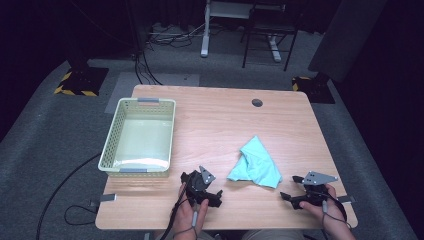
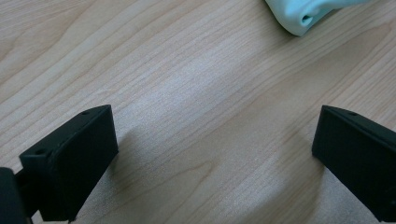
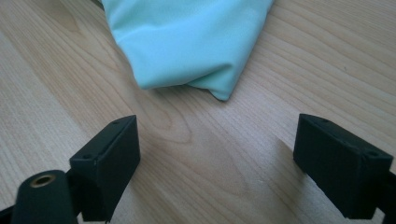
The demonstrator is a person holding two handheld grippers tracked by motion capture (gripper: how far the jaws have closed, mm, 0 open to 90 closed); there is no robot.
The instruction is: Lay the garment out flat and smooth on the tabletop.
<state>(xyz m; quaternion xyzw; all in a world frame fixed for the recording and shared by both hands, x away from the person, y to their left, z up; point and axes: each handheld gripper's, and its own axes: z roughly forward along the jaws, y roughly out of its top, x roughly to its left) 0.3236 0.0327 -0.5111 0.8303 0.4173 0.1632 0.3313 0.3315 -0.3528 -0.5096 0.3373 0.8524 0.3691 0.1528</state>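
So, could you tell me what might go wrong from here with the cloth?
The cloth lies crumpled, so the open right gripper may pinch only one loose fold and let the rest drag. The basket sits far left; a trailing corner could catch its rim. The left gripper is also open, over bare table.

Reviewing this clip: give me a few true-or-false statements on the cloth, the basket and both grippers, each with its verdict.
1. The crumpled turquoise cloth lies on the wooden table. True.
2. The pale green perforated plastic basket holds the cloth. False: the cloth lies to its right, apart from it.
3. The left gripper is open with nothing between its jaws. True.
4. The right gripper is clamped on the cloth. False: it is open, short of the cloth.
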